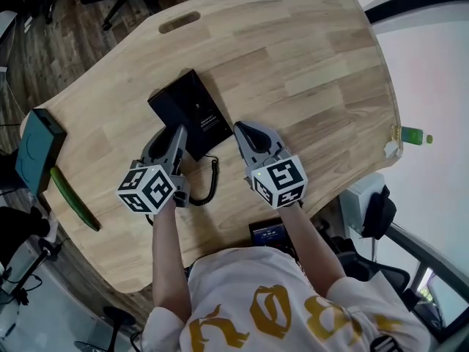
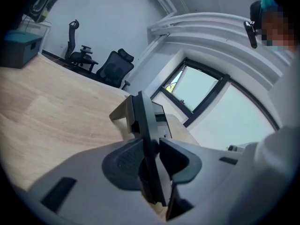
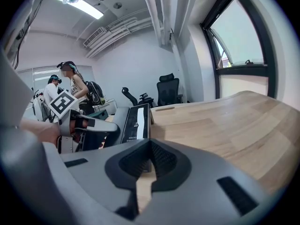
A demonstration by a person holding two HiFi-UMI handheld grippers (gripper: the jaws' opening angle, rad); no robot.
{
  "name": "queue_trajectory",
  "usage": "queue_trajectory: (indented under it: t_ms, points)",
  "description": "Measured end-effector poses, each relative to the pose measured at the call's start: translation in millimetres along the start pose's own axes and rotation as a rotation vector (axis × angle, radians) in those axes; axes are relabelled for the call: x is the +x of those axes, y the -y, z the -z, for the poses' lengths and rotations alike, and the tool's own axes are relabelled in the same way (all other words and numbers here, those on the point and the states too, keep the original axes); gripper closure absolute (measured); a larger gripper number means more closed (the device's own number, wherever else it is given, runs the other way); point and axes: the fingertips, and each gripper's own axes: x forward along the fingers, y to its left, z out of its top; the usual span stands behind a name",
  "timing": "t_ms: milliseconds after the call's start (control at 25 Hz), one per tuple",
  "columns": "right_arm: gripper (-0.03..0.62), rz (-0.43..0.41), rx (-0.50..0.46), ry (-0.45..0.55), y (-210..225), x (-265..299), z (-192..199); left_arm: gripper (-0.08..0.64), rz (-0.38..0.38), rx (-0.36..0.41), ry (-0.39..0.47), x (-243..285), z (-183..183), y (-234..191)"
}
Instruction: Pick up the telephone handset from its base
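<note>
The black telephone base [image 1: 189, 108] lies flat in the middle of the wooden table [image 1: 308, 64], and its coiled cord [image 1: 213, 178] trails toward me. My left gripper [image 1: 178, 133] is at the base's near left edge. In the left gripper view the black handset [image 2: 143, 121] stands edge-on between the jaws, both pads against it. My right gripper [image 1: 244, 129] sits just right of the base, shut with nothing in it. The right gripper view shows the phone [image 3: 134, 122] ahead and the left gripper [image 3: 82, 125] beside it.
A teal box [image 1: 35, 149] and a long green object [image 1: 73, 199] lie at the table's left edge. A green bottle [image 1: 412, 135] sits past the right edge. The table has a handle slot [image 1: 179, 22] at the far end. Two people [image 3: 65, 90] and office chairs [image 3: 168, 89] are behind.
</note>
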Motion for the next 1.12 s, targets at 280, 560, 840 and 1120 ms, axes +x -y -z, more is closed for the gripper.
queue_trajectory:
  t_ms: [280,560,840,1120]
  points:
    - [0.588,0.007,0.003,0.011,0.4,-4.7,-3.6,0.465,0.051,-0.046,0.005,-3.0,-3.2,4.5]
    - [0.586,0.001,0.000,0.032,-5.9,-9.4,-12.2,0.485,0.107,-0.064,0.040,-10.9,-11.5,16.5]
    - [0.588,0.020,-0.010,0.061,-8.5,-28.0,-24.4,0.486,0.153,-0.129,0.079,-25.9,-17.5,25.4]
    - [0.588,0.017,-0.038,0.112,-25.5,-54.3,-41.8,0.486,0.223,-0.171,0.116,-54.3,-23.7,44.5]
